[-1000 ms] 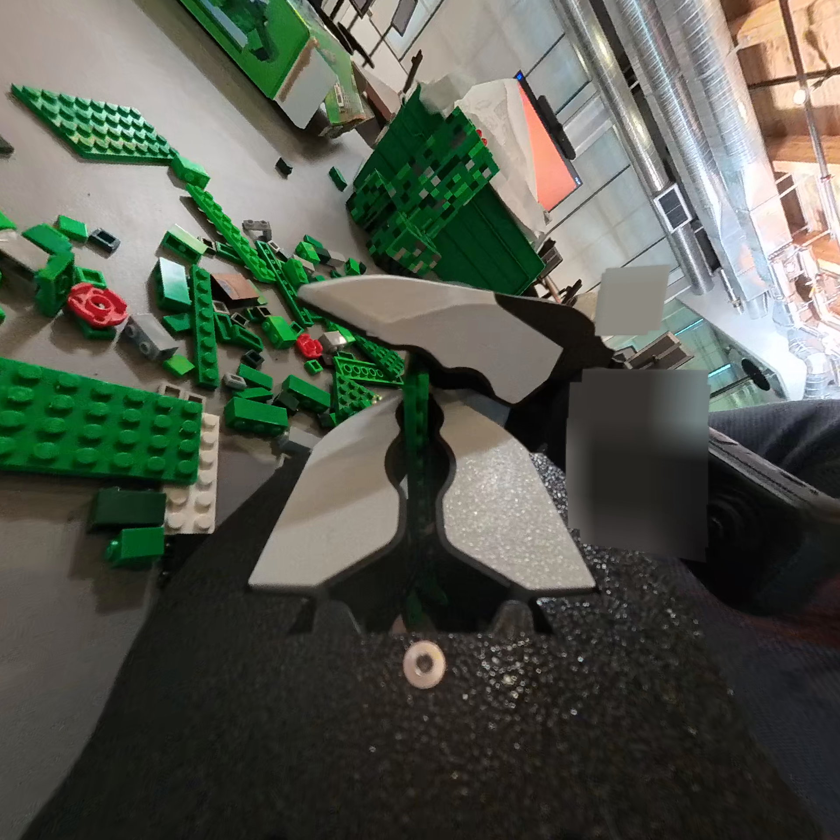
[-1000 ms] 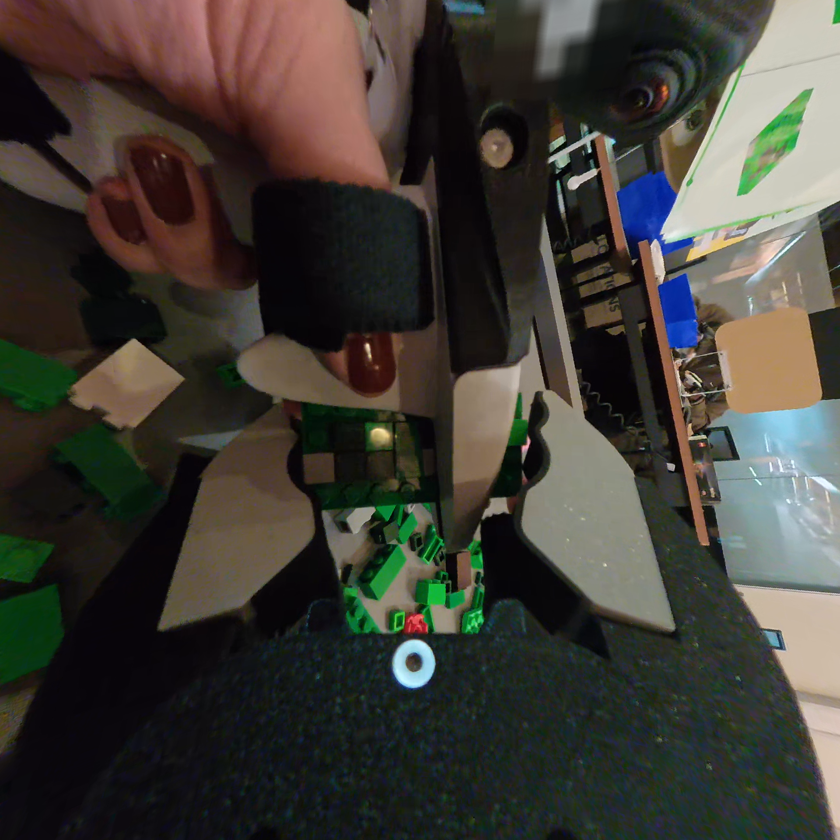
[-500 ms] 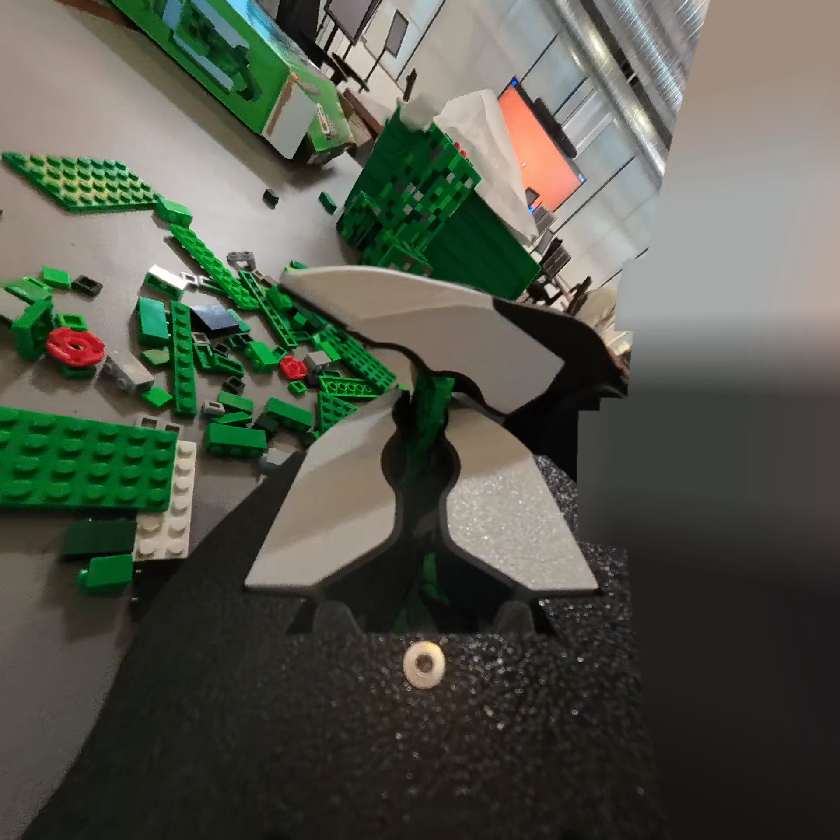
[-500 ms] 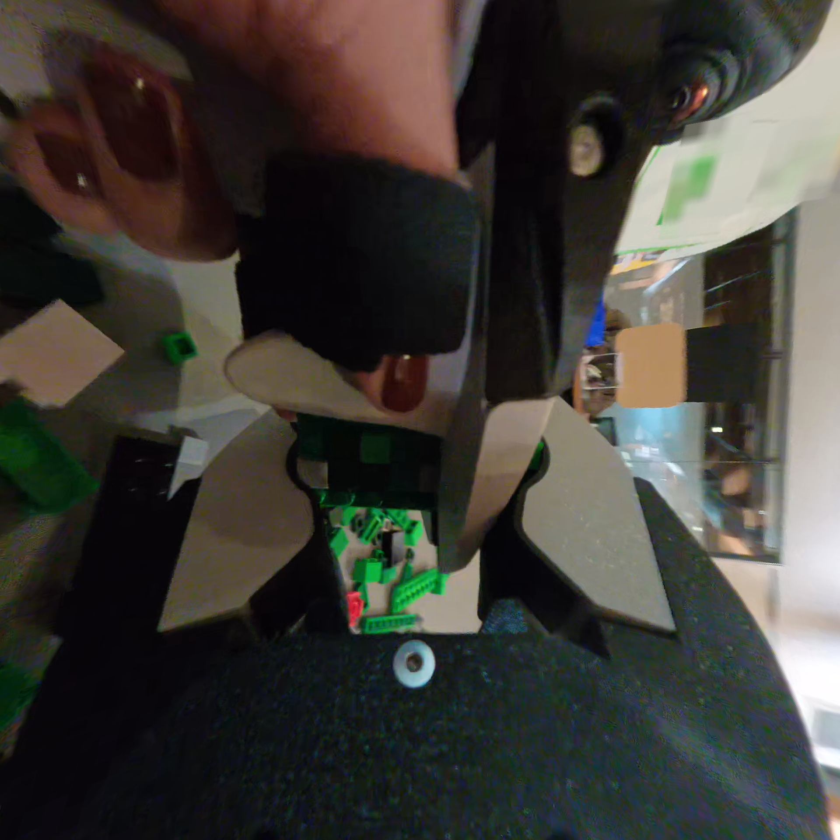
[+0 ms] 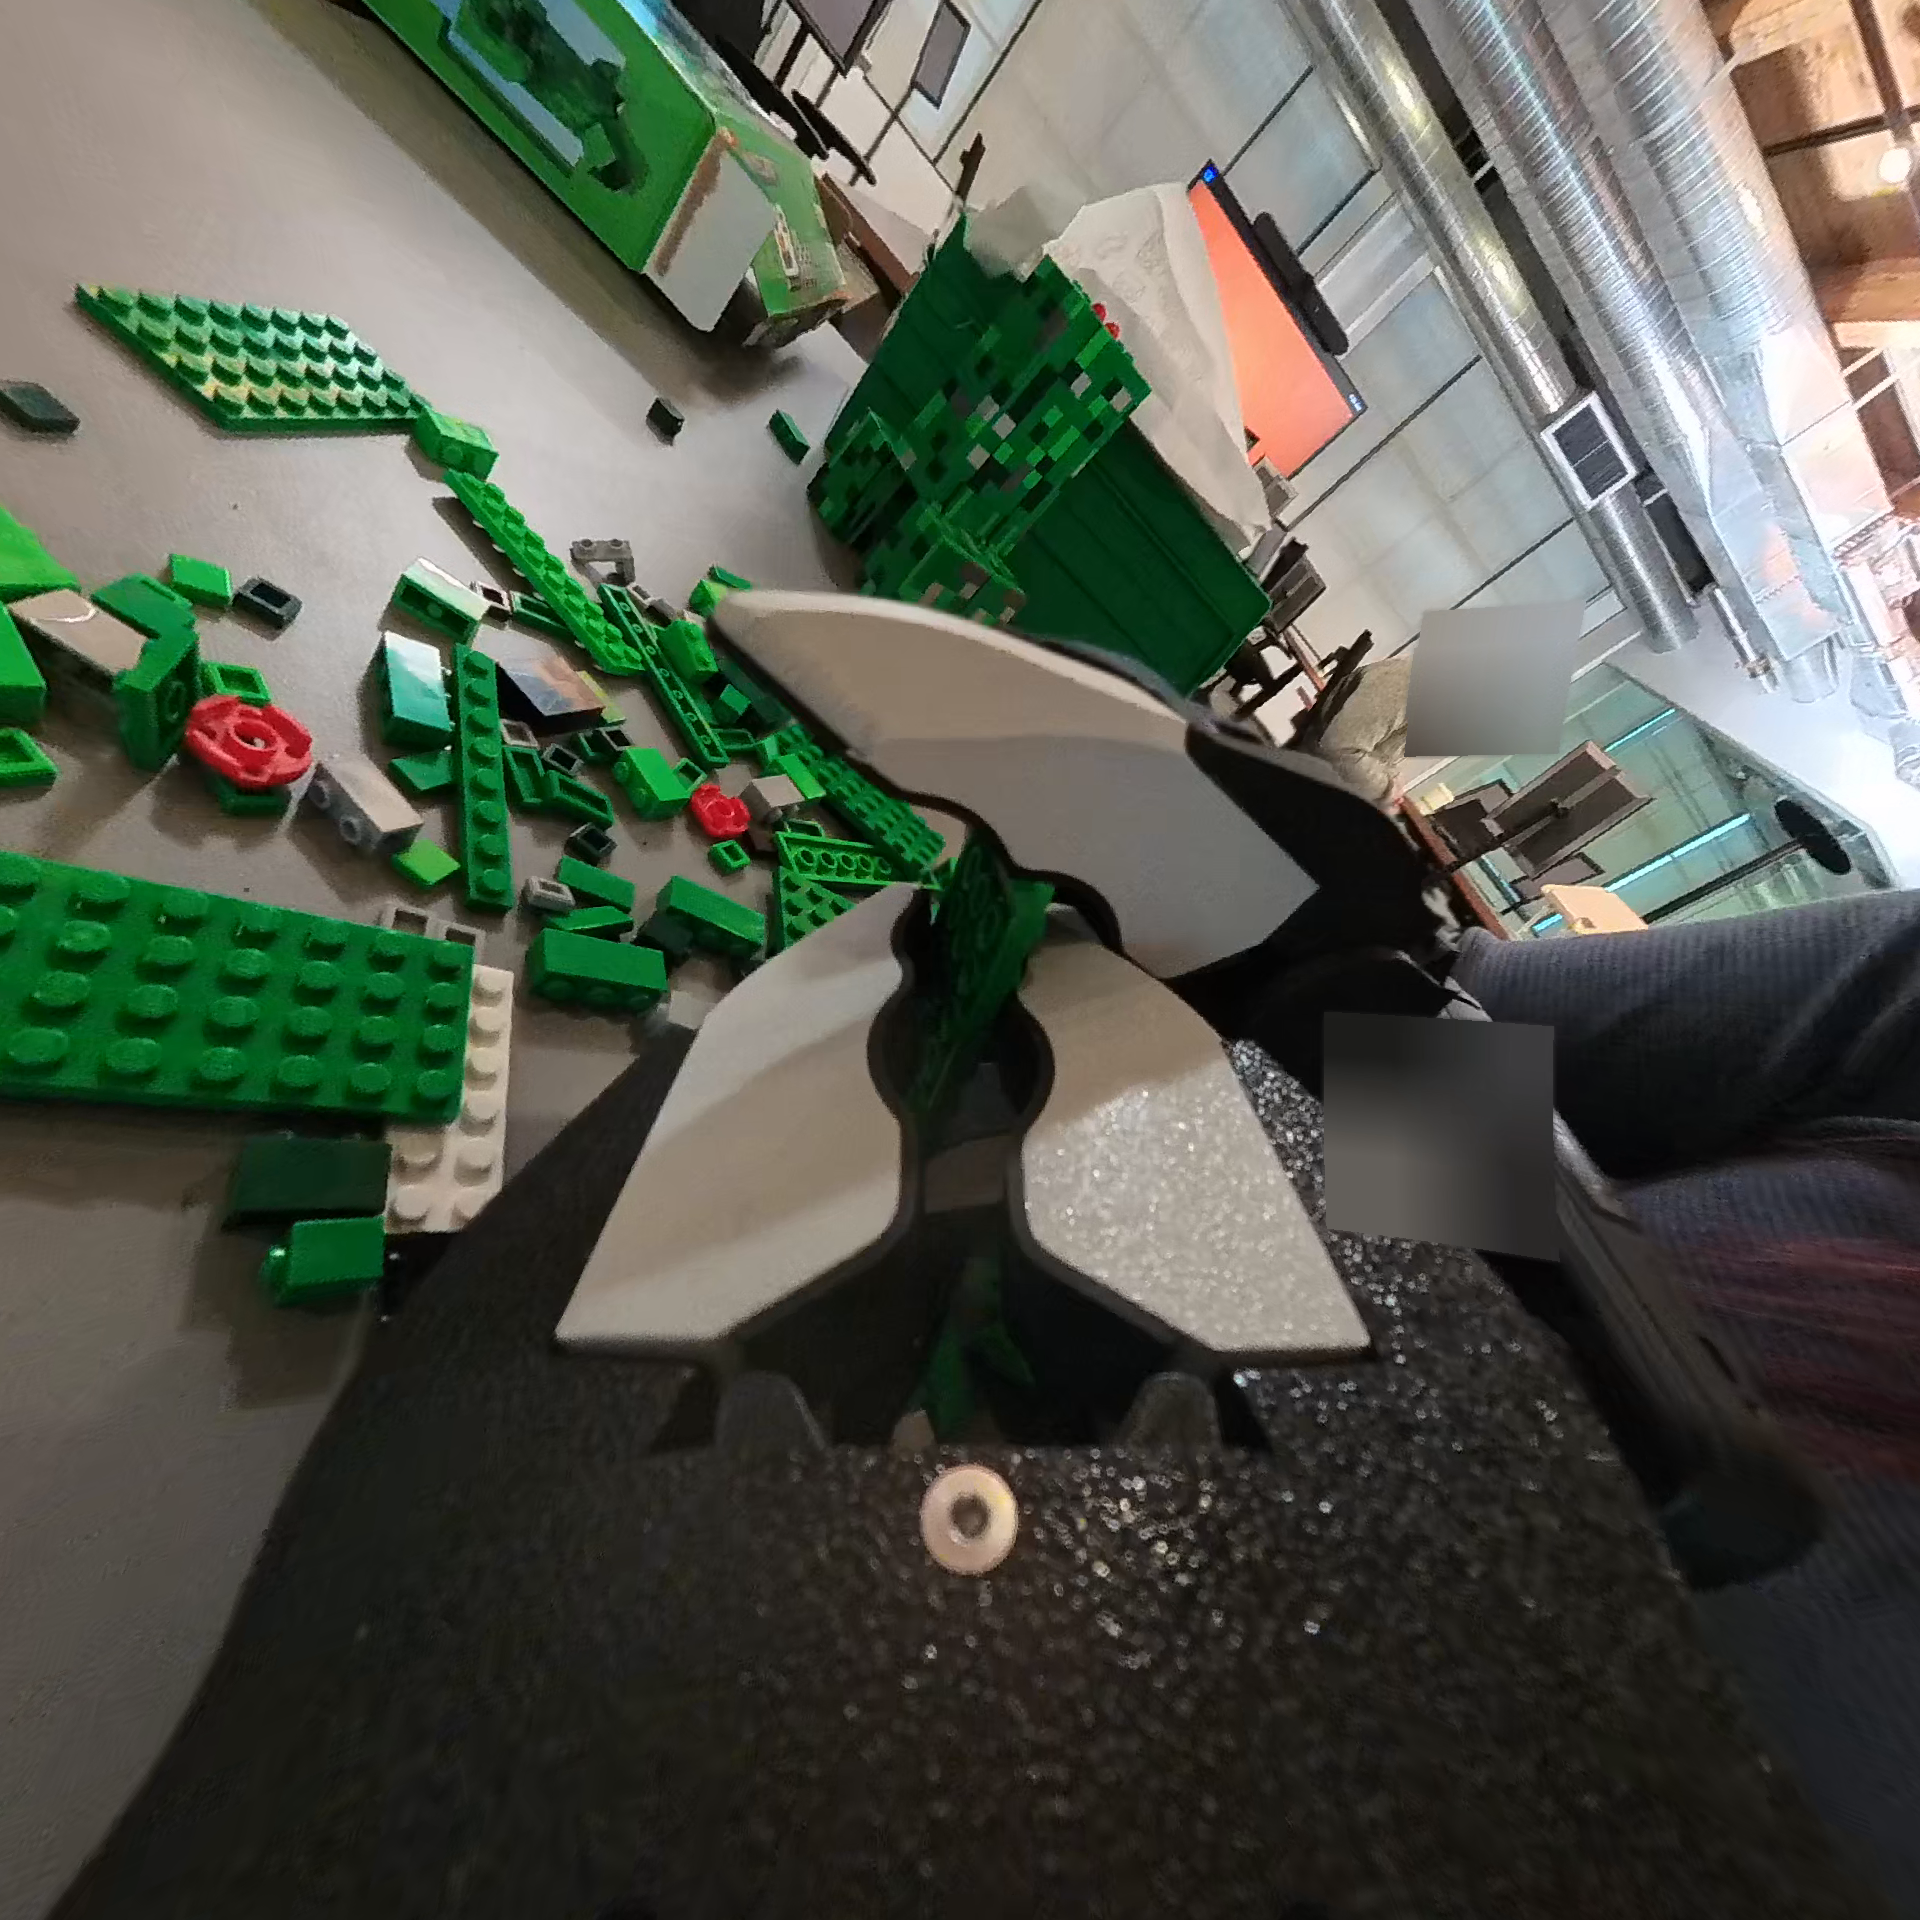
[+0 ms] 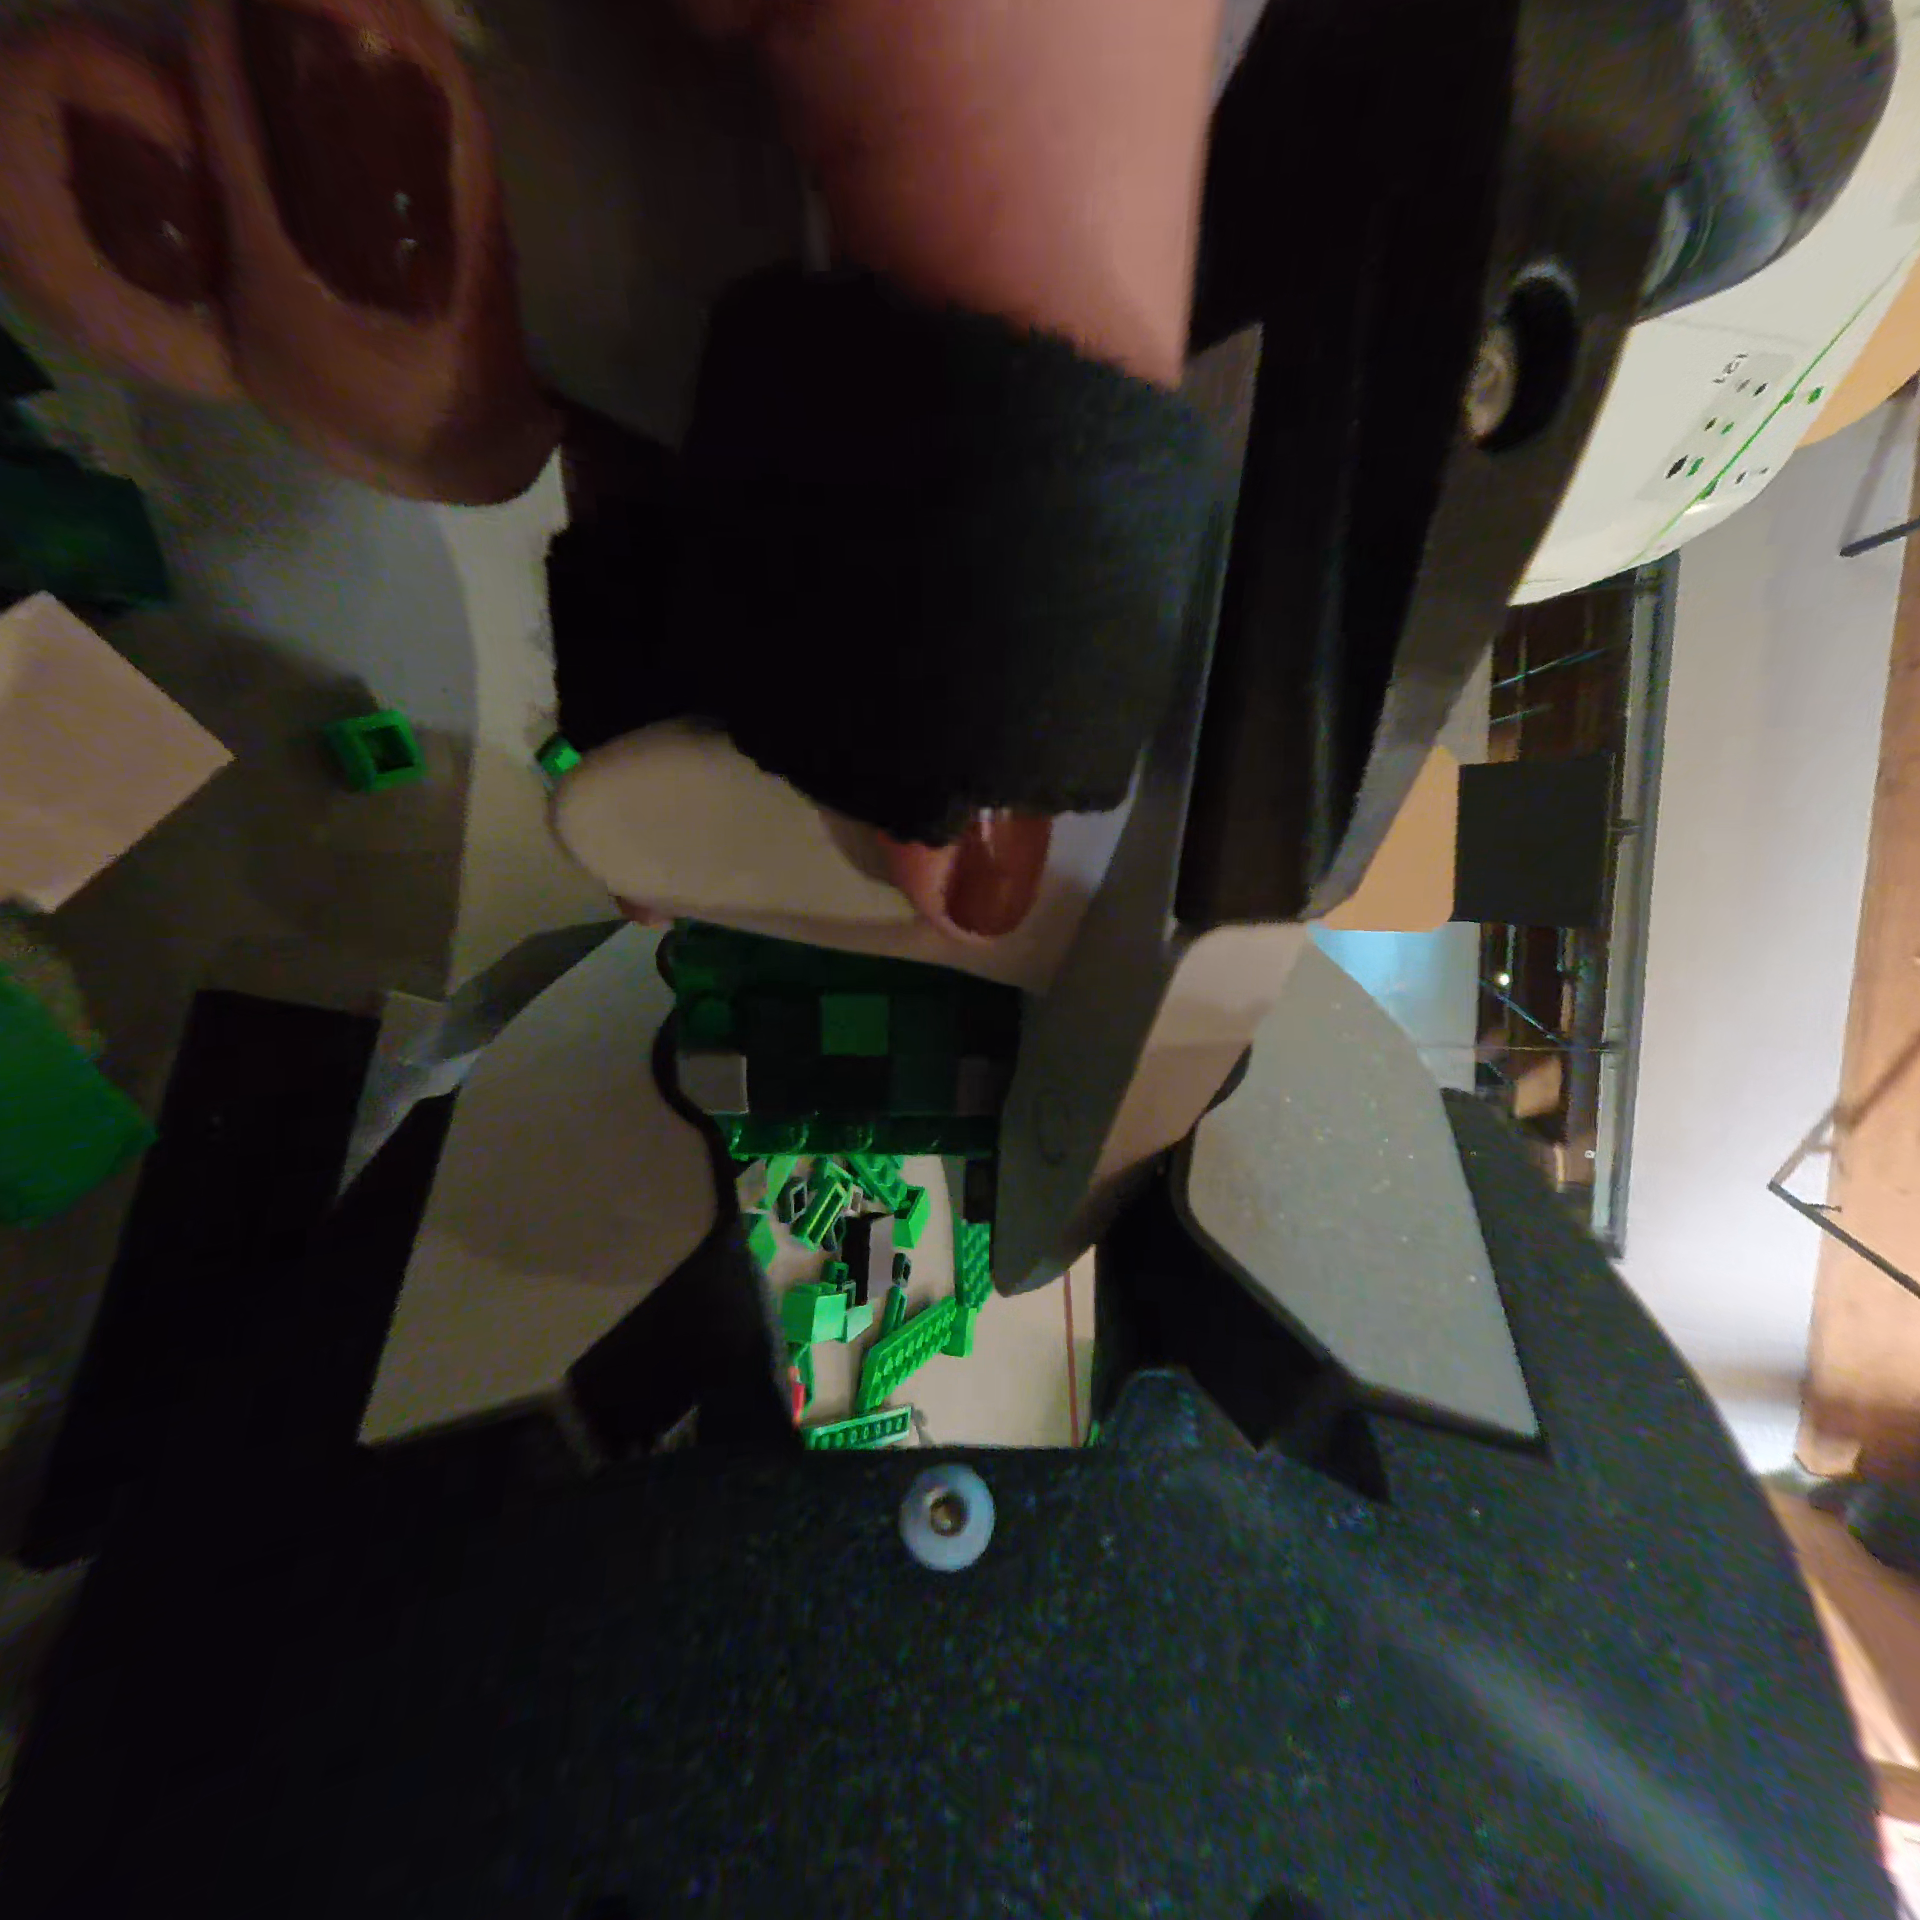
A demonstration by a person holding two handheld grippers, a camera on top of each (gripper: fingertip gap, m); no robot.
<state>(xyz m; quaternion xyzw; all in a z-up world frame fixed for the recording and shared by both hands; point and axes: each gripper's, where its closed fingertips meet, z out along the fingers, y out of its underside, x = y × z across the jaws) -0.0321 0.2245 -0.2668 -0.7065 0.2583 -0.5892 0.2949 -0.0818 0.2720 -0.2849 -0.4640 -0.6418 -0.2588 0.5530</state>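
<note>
My left claw (image 5: 961, 935) is clamped edge-on on a thin green studded brick plate (image 5: 971, 971), held up above the grey table (image 5: 260, 208). My right claw (image 6: 935, 1060) has its fingers well apart around that plate's flat mosaic face of dark and light green squares; whether they touch it I cannot tell. Two red round pieces (image 5: 247, 738) lie among the loose green bricks (image 5: 597, 966) on the far left.

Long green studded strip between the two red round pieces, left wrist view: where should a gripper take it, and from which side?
Take the long green strip mid-length across its narrow width, from above: it lies flat, studs up, likely too long to span lengthwise.
</note>
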